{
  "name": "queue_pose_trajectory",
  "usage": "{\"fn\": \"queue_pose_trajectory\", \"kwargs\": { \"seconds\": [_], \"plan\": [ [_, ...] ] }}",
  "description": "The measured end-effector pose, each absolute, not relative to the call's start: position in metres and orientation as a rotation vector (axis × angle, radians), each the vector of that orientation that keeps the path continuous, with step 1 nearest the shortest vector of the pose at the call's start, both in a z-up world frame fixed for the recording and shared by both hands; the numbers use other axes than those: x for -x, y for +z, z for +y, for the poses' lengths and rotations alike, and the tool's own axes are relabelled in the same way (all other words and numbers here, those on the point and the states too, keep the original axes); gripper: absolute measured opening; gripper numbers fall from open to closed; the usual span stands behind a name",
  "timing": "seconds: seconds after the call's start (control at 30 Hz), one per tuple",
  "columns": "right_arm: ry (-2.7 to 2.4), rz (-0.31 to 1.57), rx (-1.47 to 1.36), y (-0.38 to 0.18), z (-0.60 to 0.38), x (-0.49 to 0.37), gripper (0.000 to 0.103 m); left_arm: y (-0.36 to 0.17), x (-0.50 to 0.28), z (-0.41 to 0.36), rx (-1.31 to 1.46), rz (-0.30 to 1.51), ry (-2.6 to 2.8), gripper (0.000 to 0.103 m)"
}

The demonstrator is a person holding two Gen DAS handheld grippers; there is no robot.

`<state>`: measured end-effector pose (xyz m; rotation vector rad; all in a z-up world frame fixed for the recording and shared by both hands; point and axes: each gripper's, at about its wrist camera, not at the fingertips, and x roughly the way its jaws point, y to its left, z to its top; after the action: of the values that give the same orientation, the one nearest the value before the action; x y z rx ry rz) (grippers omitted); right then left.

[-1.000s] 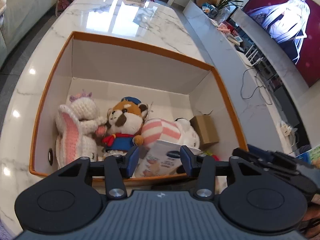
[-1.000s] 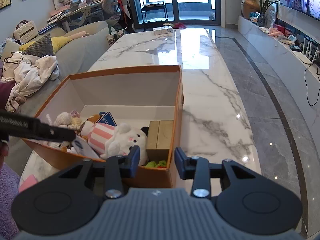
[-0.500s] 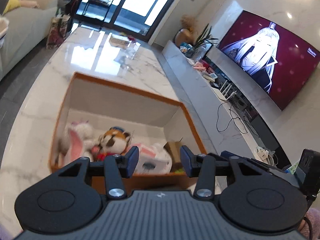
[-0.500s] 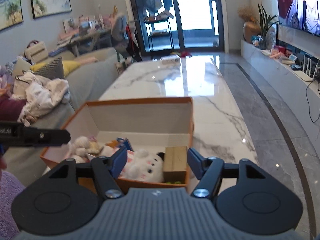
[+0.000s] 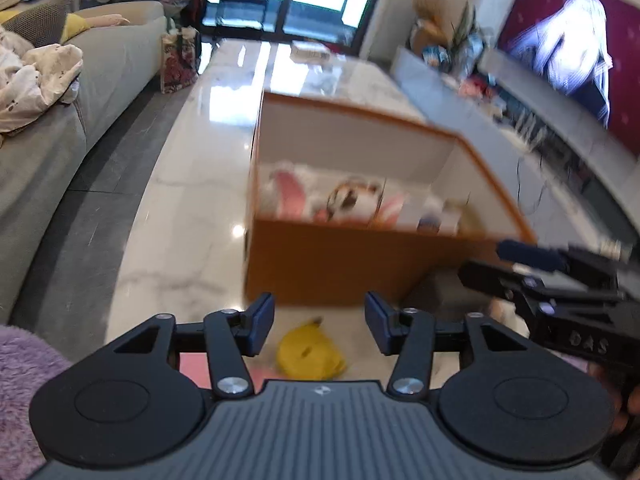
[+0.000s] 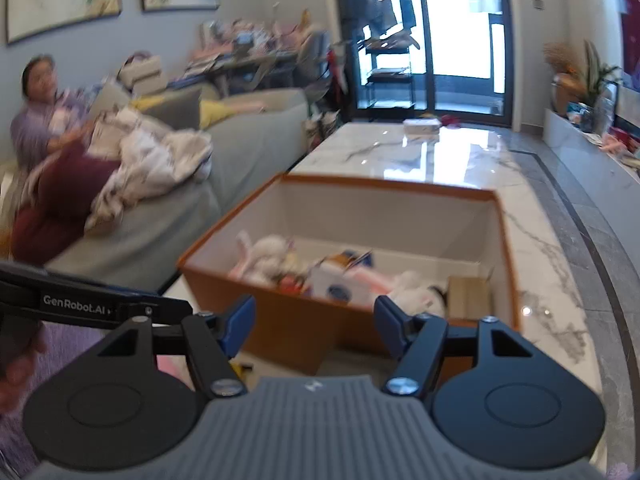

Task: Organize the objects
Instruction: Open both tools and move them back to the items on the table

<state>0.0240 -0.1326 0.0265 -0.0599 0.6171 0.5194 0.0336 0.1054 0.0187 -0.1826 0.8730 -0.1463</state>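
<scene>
Left gripper (image 5: 319, 322): jaws wide apart, nothing between them, held low in front of the orange cardboard box (image 5: 332, 264). Right gripper (image 6: 314, 326): likewise spread wide and empty, also on the near side of the box, just off its front wall.

Yellow soft-looking lump (image 5: 310, 356) lies on the glossy white marble table (image 5: 176, 216) in front of the box, directly ahead of the left jaws; judged the next pick, which would explain the open, lowered pose. Blur hides its exact shape.

Inside the box, white-lined and open-topped: fuzzy pink-eared white plush (image 5: 286, 194), orange-and-white fox plush (image 5: 352, 200), small brown carton (image 6: 468, 298) at the right end. Packed close together, presumably sorted already.
</scene>
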Motion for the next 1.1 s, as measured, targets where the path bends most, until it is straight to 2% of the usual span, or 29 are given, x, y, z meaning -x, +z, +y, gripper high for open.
{"fn": "queue_pose_trajectory", "kwargs": {
  "seconds": [0.1,0.33,0.67,0.83,0.9,1.1],
  "plan": [
    [0.520,0.676,0.092,0.008,-0.118,-0.024,0.056,0.007,-0.025,0.107,0.081,0.916,-0.169,0.062],
    [0.555,0.831,0.101,-0.027,-0.088,-0.024,0.056,-0.014,-0.001,0.095,-0.256,0.963,-0.261,0.064],
    [0.559,0.903,0.168,-0.042,-0.063,-0.021,0.056,-0.044,0.022,0.083,-0.674,0.986,-0.442,0.064],
    [0.550,0.926,0.180,-0.047,-0.060,-0.018,0.057,-0.071,0.028,0.074,-0.977,0.991,-0.455,0.065],
    [0.540,0.930,0.182,-0.048,-0.059,-0.019,0.057,-0.077,0.036,0.072,-1.096,0.925,-0.478,0.067],
    [0.524,0.942,0.184,-0.049,-0.057,-0.022,0.057,-0.088,0.048,0.064,-1.322,0.817,-0.563,0.065]
  ]
}}
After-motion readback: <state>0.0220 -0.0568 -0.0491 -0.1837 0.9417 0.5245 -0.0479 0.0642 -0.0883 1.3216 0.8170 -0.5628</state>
